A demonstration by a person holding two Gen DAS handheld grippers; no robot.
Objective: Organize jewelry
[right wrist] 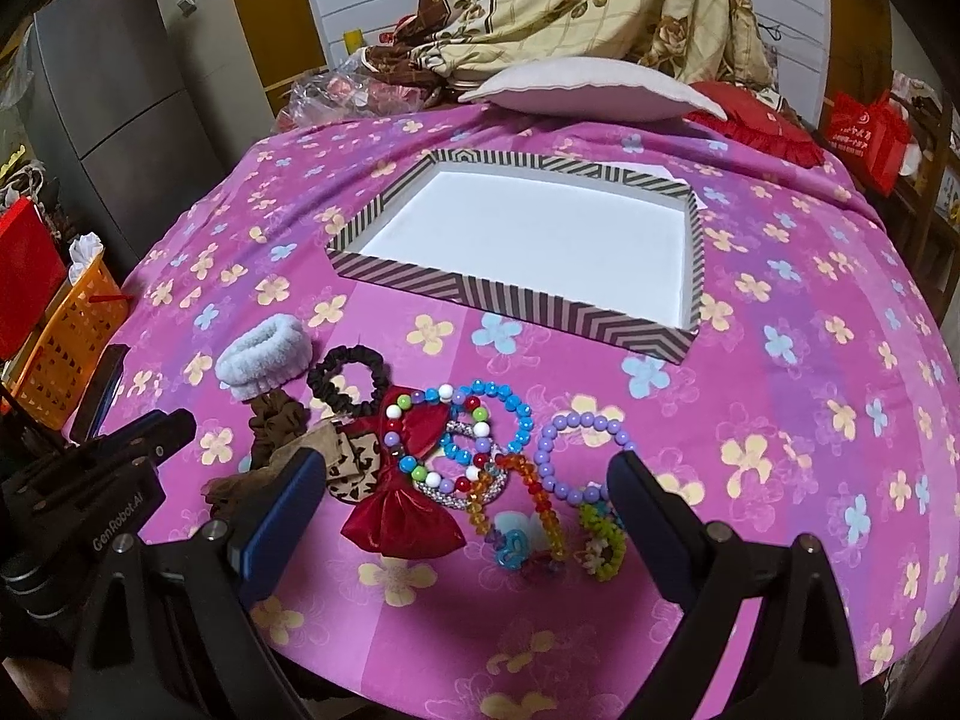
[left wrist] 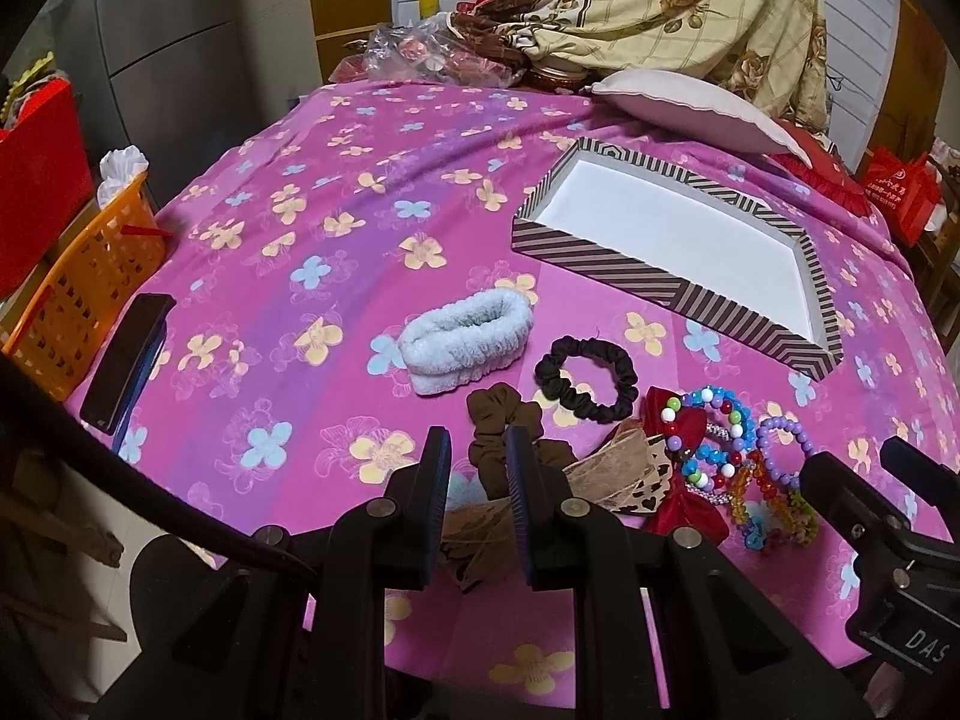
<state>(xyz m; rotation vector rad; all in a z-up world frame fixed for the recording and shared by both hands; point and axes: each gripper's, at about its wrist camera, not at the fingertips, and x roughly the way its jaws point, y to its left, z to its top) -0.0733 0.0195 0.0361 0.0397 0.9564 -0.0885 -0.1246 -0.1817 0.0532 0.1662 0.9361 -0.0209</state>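
— Where is the jewelry?

— Heaped at the near edge of the bed, on the pink flowered sheet [right wrist: 780, 360]. A purple bead bracelet [right wrist: 579, 456] lies just inside my right claw [right wrist: 468, 489], and left of it a blue bead bracelet [right wrist: 504, 414] overlaps a string of mixed coloured beads [right wrist: 420, 456] and a red velvet bow [right wrist: 402, 516]. Small bright plastic pieces [right wrist: 600, 546] sit nearest me.

— And the hair things?

— Left of the beads: a black scrunchie [left wrist: 585, 381], a brown scrunchie [left wrist: 498, 420] and a pale blue fluffy band [left wrist: 465, 339]. A lacy tan ribbon [left wrist: 606, 468] trails from the brown one toward the bow.

— What are your claws doing?

— My right claw stands wide open, its pads on either side of the pile and gripping nothing. My left claw [left wrist: 477, 468] is partly open — the brown scrunchie and the ribbon show in the gap between its jaws, but whether the pads touch them I cannot tell.

— Where does it all go?

— A striped box [right wrist: 420, 282] with a white inside lies flat beyond the pile, apart from it. Behind the box rests a pale pillow [right wrist: 588, 90]; off the left edge stands an orange basket [left wrist: 78, 282], with a dark flat case [left wrist: 126, 354] on the sheet beside it.
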